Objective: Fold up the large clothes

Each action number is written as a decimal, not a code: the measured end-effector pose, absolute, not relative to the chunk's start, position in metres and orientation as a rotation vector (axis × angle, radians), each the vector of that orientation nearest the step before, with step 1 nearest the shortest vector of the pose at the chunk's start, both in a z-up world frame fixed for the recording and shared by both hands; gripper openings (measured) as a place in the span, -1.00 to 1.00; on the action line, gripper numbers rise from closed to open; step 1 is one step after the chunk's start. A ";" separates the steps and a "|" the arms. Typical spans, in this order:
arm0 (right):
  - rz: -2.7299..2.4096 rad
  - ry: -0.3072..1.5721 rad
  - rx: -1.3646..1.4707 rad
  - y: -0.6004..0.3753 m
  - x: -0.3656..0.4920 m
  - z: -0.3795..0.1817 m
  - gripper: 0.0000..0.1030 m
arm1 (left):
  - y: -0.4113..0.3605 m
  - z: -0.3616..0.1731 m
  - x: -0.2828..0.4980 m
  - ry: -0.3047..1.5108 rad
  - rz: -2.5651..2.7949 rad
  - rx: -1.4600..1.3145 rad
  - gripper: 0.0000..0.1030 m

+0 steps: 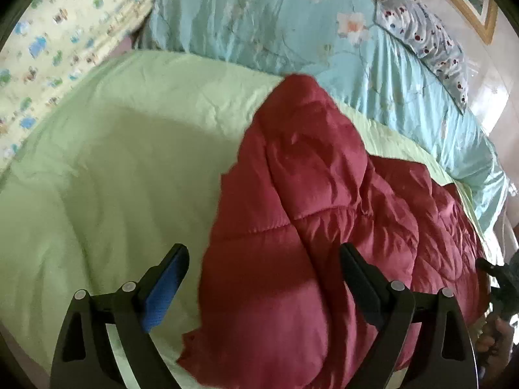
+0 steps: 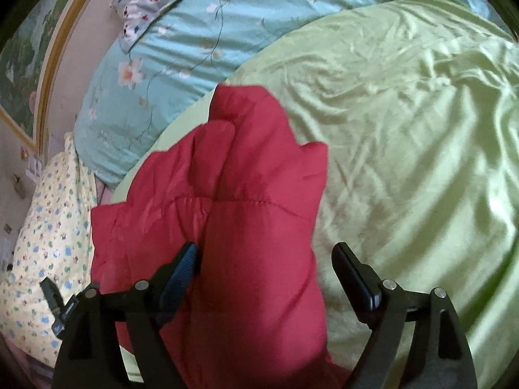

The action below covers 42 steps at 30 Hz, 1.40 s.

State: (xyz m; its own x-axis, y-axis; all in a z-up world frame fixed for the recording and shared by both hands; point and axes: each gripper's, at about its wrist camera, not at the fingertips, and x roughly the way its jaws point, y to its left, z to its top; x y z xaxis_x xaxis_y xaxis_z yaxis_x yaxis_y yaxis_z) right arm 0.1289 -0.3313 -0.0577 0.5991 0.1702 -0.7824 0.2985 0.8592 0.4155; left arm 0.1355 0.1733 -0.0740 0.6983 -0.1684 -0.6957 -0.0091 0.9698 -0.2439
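A red quilted puffer jacket lies crumpled on a light green sheet. In the left wrist view my left gripper hovers over its near edge with jaws wide apart, nothing between the pads. In the right wrist view the jacket rises in a bunched fold between the fingers of my right gripper, which is also wide open. Its left fingertip touches the red fabric; the right one is over the green sheet.
A turquoise floral duvet lies along the far side of the bed. A yellow printed cover sits at the left, a grey patterned pillow at the right. A framed picture hangs on the wall.
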 end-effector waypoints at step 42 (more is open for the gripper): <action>-0.031 1.132 -0.056 -0.213 0.245 -0.073 0.66 | 0.080 -0.084 0.250 0.992 -0.035 0.050 0.81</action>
